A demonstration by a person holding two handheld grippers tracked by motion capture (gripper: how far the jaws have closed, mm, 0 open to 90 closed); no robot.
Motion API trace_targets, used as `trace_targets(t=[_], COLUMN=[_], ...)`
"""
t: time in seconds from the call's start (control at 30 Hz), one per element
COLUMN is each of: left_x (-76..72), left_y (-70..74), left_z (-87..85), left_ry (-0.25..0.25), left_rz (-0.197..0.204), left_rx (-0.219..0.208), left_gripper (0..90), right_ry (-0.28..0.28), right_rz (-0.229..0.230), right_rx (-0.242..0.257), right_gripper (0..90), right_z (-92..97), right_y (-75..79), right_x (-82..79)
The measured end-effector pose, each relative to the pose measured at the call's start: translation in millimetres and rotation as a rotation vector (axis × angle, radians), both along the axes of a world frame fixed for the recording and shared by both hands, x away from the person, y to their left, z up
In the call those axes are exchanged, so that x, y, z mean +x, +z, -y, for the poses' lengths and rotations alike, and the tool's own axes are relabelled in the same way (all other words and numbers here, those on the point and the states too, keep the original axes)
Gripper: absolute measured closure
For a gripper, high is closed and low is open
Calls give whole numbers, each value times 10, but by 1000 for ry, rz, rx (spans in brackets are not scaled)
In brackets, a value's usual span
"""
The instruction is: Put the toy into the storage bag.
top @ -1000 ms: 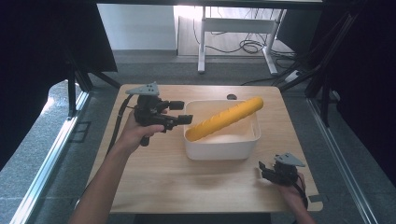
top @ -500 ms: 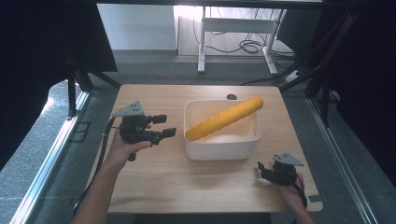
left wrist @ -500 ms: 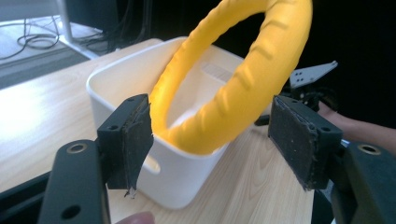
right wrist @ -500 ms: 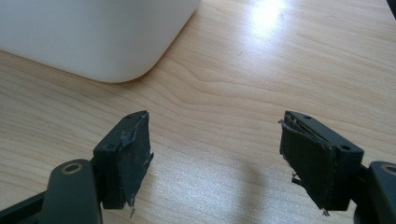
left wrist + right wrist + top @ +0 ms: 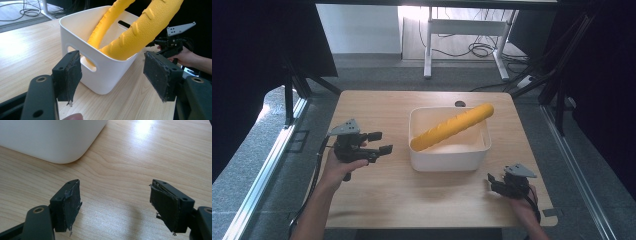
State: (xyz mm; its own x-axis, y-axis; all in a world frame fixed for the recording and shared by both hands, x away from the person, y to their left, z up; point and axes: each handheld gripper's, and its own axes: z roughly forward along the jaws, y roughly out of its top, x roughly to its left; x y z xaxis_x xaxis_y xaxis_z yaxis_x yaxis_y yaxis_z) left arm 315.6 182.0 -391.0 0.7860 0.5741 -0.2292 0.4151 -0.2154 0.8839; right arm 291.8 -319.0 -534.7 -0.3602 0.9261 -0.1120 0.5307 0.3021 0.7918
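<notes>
A long yellow ridged foam stick [image 5: 452, 127] lies slantwise in a white bin [image 5: 449, 159] at mid-table, its far end poking over the back right rim. My left gripper [image 5: 382, 142] hovers left of the bin, pointing at it, open; its jaws have just closed a little with nothing between them. In the left gripper view the gripper [image 5: 113, 75] frames the bin's handle wall [image 5: 105, 75] and the stick [image 5: 140, 32] above it. My right gripper [image 5: 491, 183] rests near the front right edge, open; in its own view the gripper [image 5: 115, 202] has bare wood between its pads.
The wooden table [image 5: 377, 110] has bare room left of and in front of the bin. A dark hole [image 5: 458, 104] sits near its back edge. The bin's corner [image 5: 62, 150] lies just ahead of the right gripper. Dark frame legs stand around the table.
My left gripper has drawn back from the stick's low end, moving left, down and toward the near edge. The stick, bin and right gripper stay put.
</notes>
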Motion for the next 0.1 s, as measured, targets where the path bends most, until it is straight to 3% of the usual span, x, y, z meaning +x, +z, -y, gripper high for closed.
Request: trace_targets(t=[0.1], left_x=[7], left_y=[8], left_z=[-3], left_ry=[0], left_rz=[0], left_rx=[-6], left_gripper=[305], right_ry=[3], right_rz=[3], right_rx=[-3], right_gripper=[247], right_z=[1], right_y=[1], right_x=[-1])
